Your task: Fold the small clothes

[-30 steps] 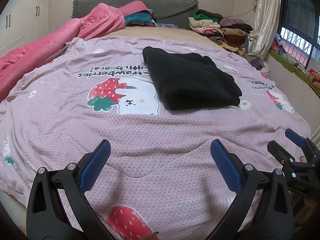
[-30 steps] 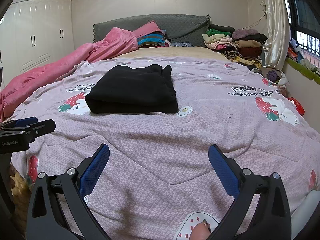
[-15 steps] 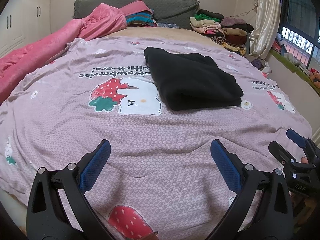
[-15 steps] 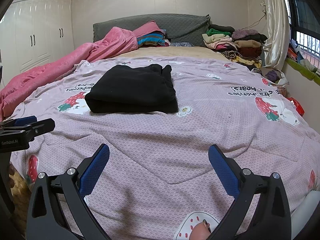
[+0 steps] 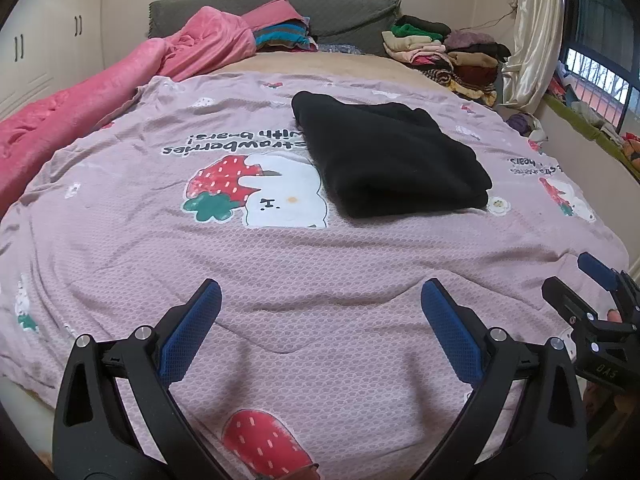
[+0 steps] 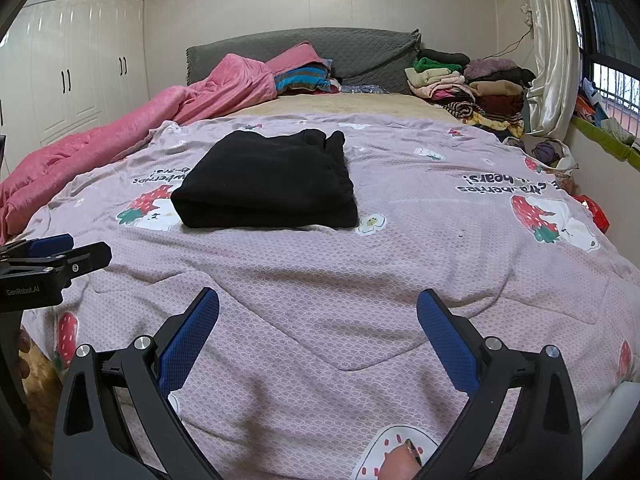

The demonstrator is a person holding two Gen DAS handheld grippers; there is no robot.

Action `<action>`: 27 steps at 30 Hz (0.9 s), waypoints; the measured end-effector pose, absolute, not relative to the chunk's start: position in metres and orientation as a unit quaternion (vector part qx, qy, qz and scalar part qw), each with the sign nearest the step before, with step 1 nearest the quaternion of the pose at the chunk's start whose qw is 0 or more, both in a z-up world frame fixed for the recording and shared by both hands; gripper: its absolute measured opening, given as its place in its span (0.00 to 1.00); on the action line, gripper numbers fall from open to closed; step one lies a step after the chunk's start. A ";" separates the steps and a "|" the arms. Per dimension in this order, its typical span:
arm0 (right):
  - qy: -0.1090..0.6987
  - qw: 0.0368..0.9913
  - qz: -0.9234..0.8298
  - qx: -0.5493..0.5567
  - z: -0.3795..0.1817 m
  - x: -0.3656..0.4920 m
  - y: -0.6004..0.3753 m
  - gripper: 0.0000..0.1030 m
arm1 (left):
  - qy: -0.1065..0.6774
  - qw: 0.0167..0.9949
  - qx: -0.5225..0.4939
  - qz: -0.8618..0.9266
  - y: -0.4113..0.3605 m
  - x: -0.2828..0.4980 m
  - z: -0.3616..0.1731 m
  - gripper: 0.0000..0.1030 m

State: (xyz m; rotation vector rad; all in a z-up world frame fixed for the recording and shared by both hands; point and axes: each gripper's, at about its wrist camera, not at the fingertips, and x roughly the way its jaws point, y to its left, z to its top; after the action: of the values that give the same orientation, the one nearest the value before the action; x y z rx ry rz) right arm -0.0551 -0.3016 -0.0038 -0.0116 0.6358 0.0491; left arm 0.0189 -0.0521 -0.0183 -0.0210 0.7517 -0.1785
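Note:
A black garment (image 5: 390, 160) lies folded into a thick rectangle on the mauve strawberry-print bedspread (image 5: 280, 280); it also shows in the right wrist view (image 6: 268, 184). My left gripper (image 5: 320, 300) is open and empty, hovering over the near part of the bed, well short of the garment. My right gripper (image 6: 318, 304) is open and empty, also near the foot of the bed. Each gripper appears at the edge of the other's view: the right one (image 5: 592, 292) and the left one (image 6: 60, 256).
A pink quilt (image 5: 100, 92) is bunched along the left side. Stacks of folded clothes (image 5: 444, 52) sit at the head, right of a grey headboard (image 5: 320, 12). White wardrobes (image 6: 80, 72) stand left; a curtain and window (image 6: 560, 60) right.
The left gripper has drifted slightly, so the bed shifts a little in its view. The right gripper and the garment have not visibly moved.

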 end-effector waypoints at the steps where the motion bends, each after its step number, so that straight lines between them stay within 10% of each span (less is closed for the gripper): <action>1: 0.313 0.949 0.024 -0.006 -0.004 -0.055 -0.301 0.96 | 0.367 0.926 -0.010 -0.086 -0.052 0.018 -0.019 0.91; 19: 0.325 0.943 -0.051 0.042 0.000 -0.056 -0.333 0.96 | 0.377 0.923 -0.026 -0.073 -0.038 0.022 -0.019 0.91; 27: 0.316 0.862 -0.368 0.147 -0.001 -0.126 -0.522 0.96 | 0.377 0.916 -0.119 0.075 0.129 0.081 -0.007 0.91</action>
State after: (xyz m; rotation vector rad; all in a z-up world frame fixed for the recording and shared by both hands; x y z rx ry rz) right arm -0.1259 -0.5215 -0.0014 0.3077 0.6621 -0.7721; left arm 0.0812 0.1294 -0.0069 -0.2444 0.7750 0.1544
